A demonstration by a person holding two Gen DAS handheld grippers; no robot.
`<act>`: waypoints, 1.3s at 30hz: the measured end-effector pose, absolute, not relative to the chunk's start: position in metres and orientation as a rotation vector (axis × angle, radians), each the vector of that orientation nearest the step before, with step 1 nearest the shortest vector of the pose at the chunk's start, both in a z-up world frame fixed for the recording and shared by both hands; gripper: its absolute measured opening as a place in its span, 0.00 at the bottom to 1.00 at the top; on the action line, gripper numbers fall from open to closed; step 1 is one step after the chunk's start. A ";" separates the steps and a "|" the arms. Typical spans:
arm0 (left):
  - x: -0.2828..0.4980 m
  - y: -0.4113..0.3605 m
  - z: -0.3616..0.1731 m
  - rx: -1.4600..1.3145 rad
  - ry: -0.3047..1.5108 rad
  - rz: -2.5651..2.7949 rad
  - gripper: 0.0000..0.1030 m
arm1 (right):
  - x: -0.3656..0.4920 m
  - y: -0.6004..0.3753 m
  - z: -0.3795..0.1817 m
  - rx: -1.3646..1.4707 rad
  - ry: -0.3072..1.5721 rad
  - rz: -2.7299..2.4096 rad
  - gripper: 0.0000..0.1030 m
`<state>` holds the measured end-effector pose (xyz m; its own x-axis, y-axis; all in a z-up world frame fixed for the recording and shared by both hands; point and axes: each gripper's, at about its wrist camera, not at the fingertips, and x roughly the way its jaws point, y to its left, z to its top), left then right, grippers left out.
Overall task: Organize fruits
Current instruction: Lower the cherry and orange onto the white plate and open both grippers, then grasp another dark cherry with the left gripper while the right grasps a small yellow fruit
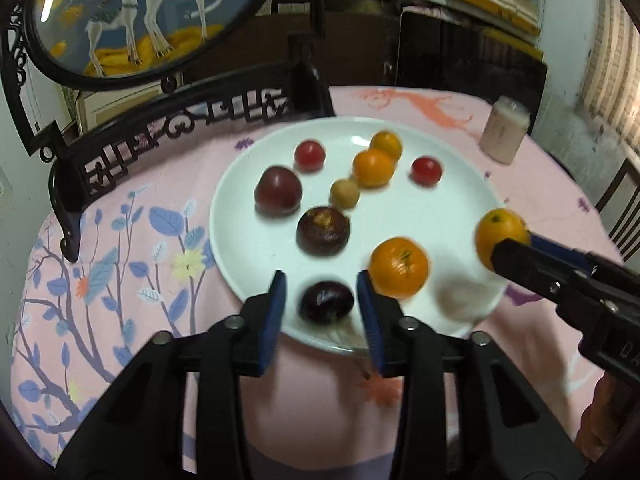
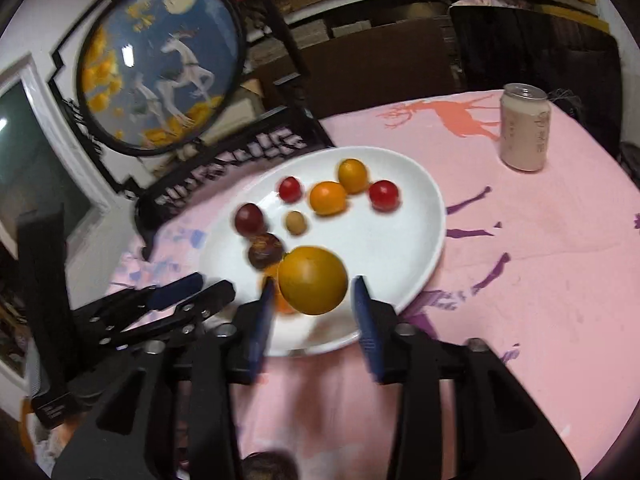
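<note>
The right gripper [image 2: 314, 298] carries an orange [image 2: 313, 280] between its fingers above the white plate's [image 2: 420, 240] near rim. The left gripper [image 1: 322, 286], open, straddles a dark plum [image 1: 327, 302]; closing on it looks next.

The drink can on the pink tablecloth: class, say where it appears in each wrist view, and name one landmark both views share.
Left wrist view: the drink can stands upper right, beyond the white plate.
Right wrist view: the can stands upper right, right of the plate.
Shared landmark: the round deer picture at upper left.
</note>
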<state>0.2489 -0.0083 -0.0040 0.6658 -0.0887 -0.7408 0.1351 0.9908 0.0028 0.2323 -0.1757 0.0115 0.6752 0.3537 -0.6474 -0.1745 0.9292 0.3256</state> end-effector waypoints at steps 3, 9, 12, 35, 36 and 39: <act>0.250 -0.004 -0.007 0.040 0.834 -0.127 0.46 | 0.223 -0.182 0.013 0.231 0.737 0.306 0.58; 0.219 0.006 0.002 0.029 0.797 -0.116 0.61 | 0.193 -0.197 0.028 0.254 0.709 0.324 0.58; 0.200 0.018 0.000 0.004 0.812 -0.109 0.61 | 0.175 -0.198 0.023 0.239 0.727 0.323 0.58; 0.068 -0.008 -0.029 0.275 0.780 -0.232 0.70 | 0.114 -0.230 -0.003 0.307 0.791 0.286 0.66; 0.068 -0.010 -0.032 0.287 0.790 -0.240 0.70 | 0.114 -0.230 -0.003 0.306 0.791 0.287 0.66; 0.066 -0.017 -0.036 0.319 0.796 -0.258 0.70 | 0.113 -0.229 -0.003 0.303 0.789 0.288 0.66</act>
<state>0.0657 -0.0170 -0.0357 0.6730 -0.1064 -0.7320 0.3435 0.9214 0.1818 0.1132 -0.2291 -0.0026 0.6699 0.3631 -0.6476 -0.1397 0.9183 0.3704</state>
